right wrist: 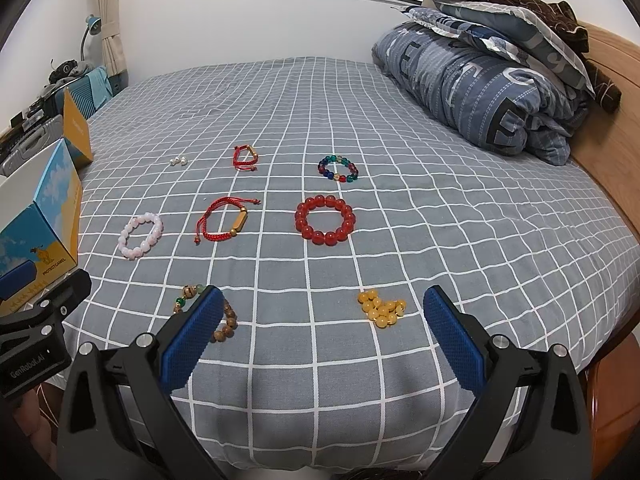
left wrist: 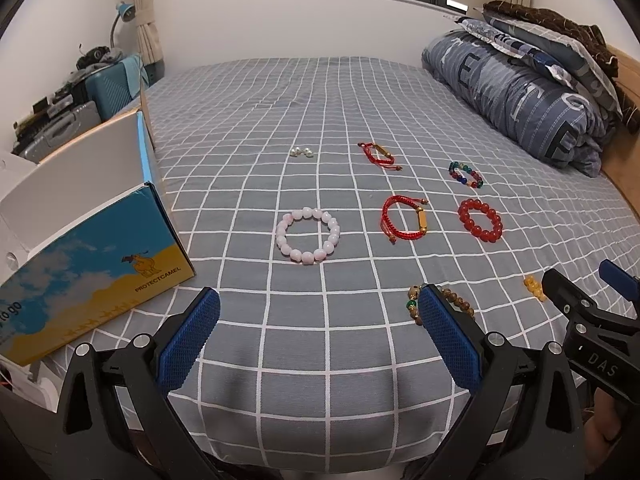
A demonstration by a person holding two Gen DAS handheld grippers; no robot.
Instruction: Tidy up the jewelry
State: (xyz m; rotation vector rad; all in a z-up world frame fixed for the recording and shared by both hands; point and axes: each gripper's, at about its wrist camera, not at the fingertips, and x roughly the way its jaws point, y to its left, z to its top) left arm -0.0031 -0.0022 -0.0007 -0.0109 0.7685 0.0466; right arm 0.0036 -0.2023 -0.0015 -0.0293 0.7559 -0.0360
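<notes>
Nearest the lens in each wrist view, blue-padded fingers are spread wide with nothing between them: both the left gripper (left wrist: pixel 320 308) and the right gripper (right wrist: pixel 324 306) are released and held low over the near edge of the bed (left wrist: pixel 304 380), a stance judged ready for a first pick. The jewelry is laid out on the checked sheet, each piece apart from the others, presumably so that each can be taken singly. Closest lie a wooden bead bracelet (right wrist: pixel 224 322), partly hidden behind a pad, and a bunched yellow bead bracelet (right wrist: pixel 382 308). Beyond are seen a pink bead bracelet (left wrist: pixel 308 235), a red cord bracelet (left wrist: pixel 402 218), a red bead bracelet (right wrist: pixel 325 220), and farther back small pearl pieces (left wrist: pixel 301 152), a second red cord bracelet (left wrist: pixel 380 154) and a multicoloured bead bracelet (right wrist: pixel 338 168). An open cardboard box (left wrist: pixel 92 248) is set at the left edge, probably as the container; nothing appears to have been gathered yet. A folded quilt (right wrist: pixel 472 80) is stacked against the headboard, well apart from the pieces
</notes>
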